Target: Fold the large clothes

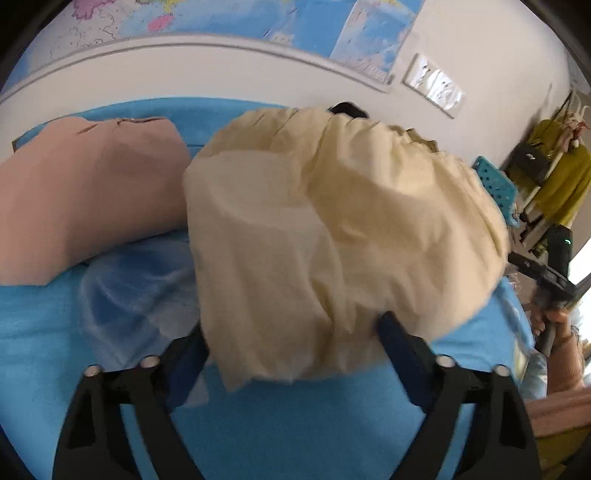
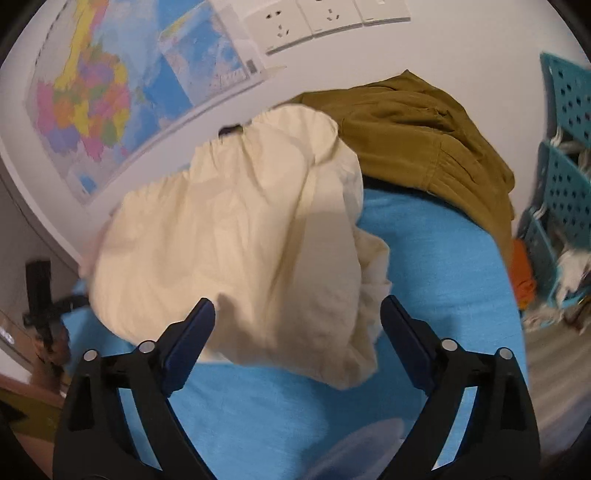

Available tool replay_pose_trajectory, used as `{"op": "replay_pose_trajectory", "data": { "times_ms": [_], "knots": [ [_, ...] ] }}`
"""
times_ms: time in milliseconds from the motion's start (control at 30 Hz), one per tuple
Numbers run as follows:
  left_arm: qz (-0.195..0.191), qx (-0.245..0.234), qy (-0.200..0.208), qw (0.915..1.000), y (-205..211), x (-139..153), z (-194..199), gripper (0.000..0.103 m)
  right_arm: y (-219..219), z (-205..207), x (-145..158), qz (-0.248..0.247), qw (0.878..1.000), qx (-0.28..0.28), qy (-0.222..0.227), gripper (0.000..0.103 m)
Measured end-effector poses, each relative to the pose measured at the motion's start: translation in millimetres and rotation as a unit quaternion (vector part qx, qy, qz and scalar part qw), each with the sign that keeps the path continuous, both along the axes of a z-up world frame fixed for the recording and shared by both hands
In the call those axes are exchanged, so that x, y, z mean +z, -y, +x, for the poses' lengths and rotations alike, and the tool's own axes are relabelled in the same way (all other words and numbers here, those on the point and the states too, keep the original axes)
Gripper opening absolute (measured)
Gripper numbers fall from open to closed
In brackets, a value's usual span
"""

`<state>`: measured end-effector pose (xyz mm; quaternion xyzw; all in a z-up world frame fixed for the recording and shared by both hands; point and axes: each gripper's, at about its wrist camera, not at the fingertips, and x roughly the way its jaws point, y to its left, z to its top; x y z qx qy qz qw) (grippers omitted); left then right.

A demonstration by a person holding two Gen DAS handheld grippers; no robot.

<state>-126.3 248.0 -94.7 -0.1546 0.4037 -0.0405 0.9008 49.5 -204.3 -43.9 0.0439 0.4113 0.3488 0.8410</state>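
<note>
A cream garment (image 1: 332, 229) lies bunched in a folded heap on the blue table cover (image 1: 295, 424). My left gripper (image 1: 291, 343) stands open at the heap's near edge, which hangs between its fingers (image 1: 391, 332) without being pinched. In the right wrist view the same cream garment (image 2: 240, 240) fills the middle. My right gripper (image 2: 299, 306) is open around its near right corner, and the pads (image 2: 199, 325) do not press the cloth. A pink garment (image 1: 85, 199) lies folded to the left. An olive-brown garment (image 2: 417, 133) lies behind on the right.
A clear plastic bag (image 1: 129, 295) lies beside the cream heap. A teal perforated basket (image 2: 565, 147) stands at the right table edge. The wall with a map (image 2: 85, 92) and sockets (image 2: 306, 22) runs close behind. A person's hand (image 1: 561, 325) shows at the far right.
</note>
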Motion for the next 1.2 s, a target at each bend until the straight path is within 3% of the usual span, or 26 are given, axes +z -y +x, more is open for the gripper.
{"op": "replay_pose_trajectory", "data": {
  "times_ms": [67,100,133,167,233,333,400,500,533,567,633,700,767,800,900,933,1000,1033,1067,1133,1200],
  "knots": [
    [-0.024,0.018,-0.009,0.9995,-7,-5,12,0.057,-3,2,-9,-0.012,1.0,-0.002,-0.008,0.062],
    [-0.025,0.025,-0.011,0.9993,-11,-5,13,0.052,-2,2,-8,-0.007,1.0,0.005,-0.014,0.055],
    [-0.03,0.029,-0.014,0.999,-14,-4,14,0.044,1,3,-2,-0.007,1.0,0.008,-0.004,0.035],
    [-0.039,0.033,-0.018,0.9985,-16,-3,15,0.039,0,5,10,-0.006,1.0,0.013,0.007,0.023],
    [-0.036,0.039,-0.024,0.9983,-17,0,18,0.034,6,4,35,0.013,0.999,0.009,0.03,0.017],
    [-0.024,0.038,-0.033,0.9985,-10,0,22,0.033,-4,17,62,-0.001,0.997,0.01,0.077,0.016],
    [-0.032,0.042,-0.039,0.9978,-6,-3,32,0.033,-4,45,46,-0.01,0.999,0.009,0.047,0.023],
    [-0.042,0.048,-0.043,0.997,-7,-3,32,0.036,0,74,-6,-0.029,0.999,-0.018,-0.033,0.043],
    [-0.032,0.047,-0.045,0.9974,-5,0,30,0.04,5,74,-13,-0.021,0.998,-0.034,-0.042,0.055],
    [-0.021,0.048,-0.043,0.9977,-5,4,27,0.046,11,72,-12,-0.008,0.998,-0.046,-0.042,0.056],
    [-0.008,0.053,-0.03,0.9981,-6,14,22,0.048,19,65,-1,0.007,0.998,-0.056,-0.028,0.059],
    [-0.003,0.054,0.0,0.9985,-7,30,12,0.052,24,52,22,0.022,0.997,-0.066,0.014,0.06],
    [0.022,0.053,0.033,0.9978,-2,49,3,0.059,19,40,41,0.031,0.996,-0.057,0.055,0.073],
    [0.032,0.05,0.041,0.9974,2,54,3,0.06,10,35,50,0.03,0.996,-0.042,0.073,0.074],
    [0.062,0.019,0.053,0.9965,25,66,16,0.064,-29,32,52,-0.027,0.993,-0.011,0.111,0.073],
    [0.067,0.007,0.052,0.9963,32,66,23,0.066,-45,37,45,-0.062,0.991,-0.005,0.116,0.072],
    [0.081,-0.009,0.035,0.996,42,58,42,0.066,-66,56,27,-0.111,0.988,-0.007,0.104,0.054],
    [0.087,-0.007,0.022,0.996,43,51,54,0.066,-73,64,19,-0.124,0.987,-0.005,0.1,0.033],
    [0.088,-0.004,0.012,0.996,43,45,62,0.066,-77,67,17,-0.124,0.987,-0.002,0.1,0.019],
    [0.065,0.003,-0.007,0.9979,30,29,79,0.066,-74,83,26,-0.084,0.993,-0.005,0.085,0.01],
    [0.043,0.007,-0.005,0.999,20,22,85,0.065,-68,93,35,-0.058,0.993,-0.024,0.096,0.01]
  ]
}}
